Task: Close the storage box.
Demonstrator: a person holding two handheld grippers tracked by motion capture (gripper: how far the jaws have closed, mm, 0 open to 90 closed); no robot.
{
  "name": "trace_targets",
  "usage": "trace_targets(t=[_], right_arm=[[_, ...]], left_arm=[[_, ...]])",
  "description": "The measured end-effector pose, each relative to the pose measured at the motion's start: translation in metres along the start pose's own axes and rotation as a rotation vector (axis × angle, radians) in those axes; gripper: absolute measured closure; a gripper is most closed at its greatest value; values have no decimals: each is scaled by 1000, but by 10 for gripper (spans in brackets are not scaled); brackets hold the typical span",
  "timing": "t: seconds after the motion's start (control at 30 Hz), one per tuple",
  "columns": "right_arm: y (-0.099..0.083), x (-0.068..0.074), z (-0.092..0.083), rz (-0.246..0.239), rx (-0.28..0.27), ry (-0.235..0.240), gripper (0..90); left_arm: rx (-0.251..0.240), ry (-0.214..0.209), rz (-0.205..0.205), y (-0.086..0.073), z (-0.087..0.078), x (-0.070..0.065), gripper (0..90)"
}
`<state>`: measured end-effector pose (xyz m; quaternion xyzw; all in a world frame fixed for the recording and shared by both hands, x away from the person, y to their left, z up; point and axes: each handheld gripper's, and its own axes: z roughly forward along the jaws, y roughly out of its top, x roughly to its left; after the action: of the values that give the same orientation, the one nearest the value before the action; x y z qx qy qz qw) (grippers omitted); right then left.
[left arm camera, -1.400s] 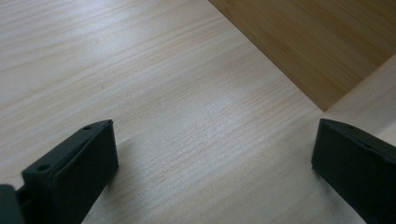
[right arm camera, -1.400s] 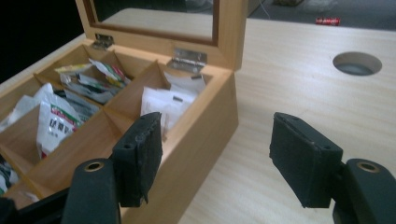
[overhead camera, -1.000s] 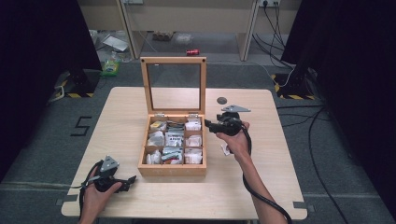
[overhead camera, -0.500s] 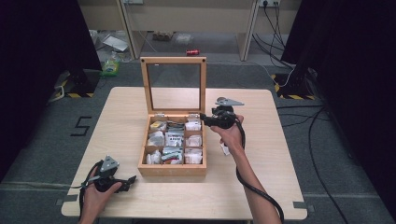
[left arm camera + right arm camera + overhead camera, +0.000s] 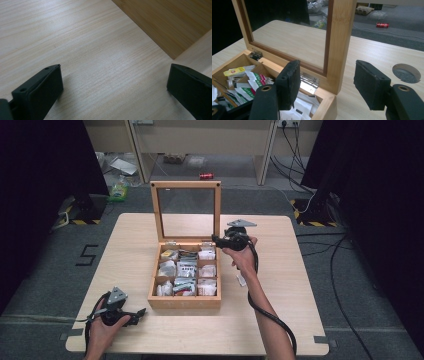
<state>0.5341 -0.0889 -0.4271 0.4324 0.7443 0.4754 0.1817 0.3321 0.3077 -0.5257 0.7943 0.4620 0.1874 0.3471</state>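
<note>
A wooden tea box (image 5: pixel 184 301) sits mid-table with its glass lid (image 5: pixel 186 184) standing upright. Its compartments hold several tea bags (image 5: pixel 186 270). My right gripper (image 5: pixel 216 239) hovers at the box's back right corner and points left at the lid's right frame. In the right gripper view the jaws (image 5: pixel 328 85) stand open on either side of that lid frame (image 5: pixel 339 37), without touching it, above the metal hinge (image 5: pixel 308 81) and the tea bags (image 5: pixel 249 82). My left gripper (image 5: pixel 139 311) rests on the table at the front left, open (image 5: pixel 115 82) and with nothing between its jaws.
A small white packet (image 5: pixel 241 279) lies on the table right of the box, beside the right forearm. A round hole (image 5: pixel 406 73) is cut in the tabletop behind the right gripper. A red can (image 5: pixel 206 176) lies on the floor beyond the table.
The right gripper has moved left and slightly away from the person, from beside the box's right wall to the lid's right frame. The left gripper has stayed put.
</note>
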Motion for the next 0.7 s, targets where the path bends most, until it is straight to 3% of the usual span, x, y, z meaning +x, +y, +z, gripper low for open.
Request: trace_targets(t=[0.7], right_arm=[[11,-2,22,-12,-10,11,411]], left_arm=[[-1,0,1,0,0,0,0]])
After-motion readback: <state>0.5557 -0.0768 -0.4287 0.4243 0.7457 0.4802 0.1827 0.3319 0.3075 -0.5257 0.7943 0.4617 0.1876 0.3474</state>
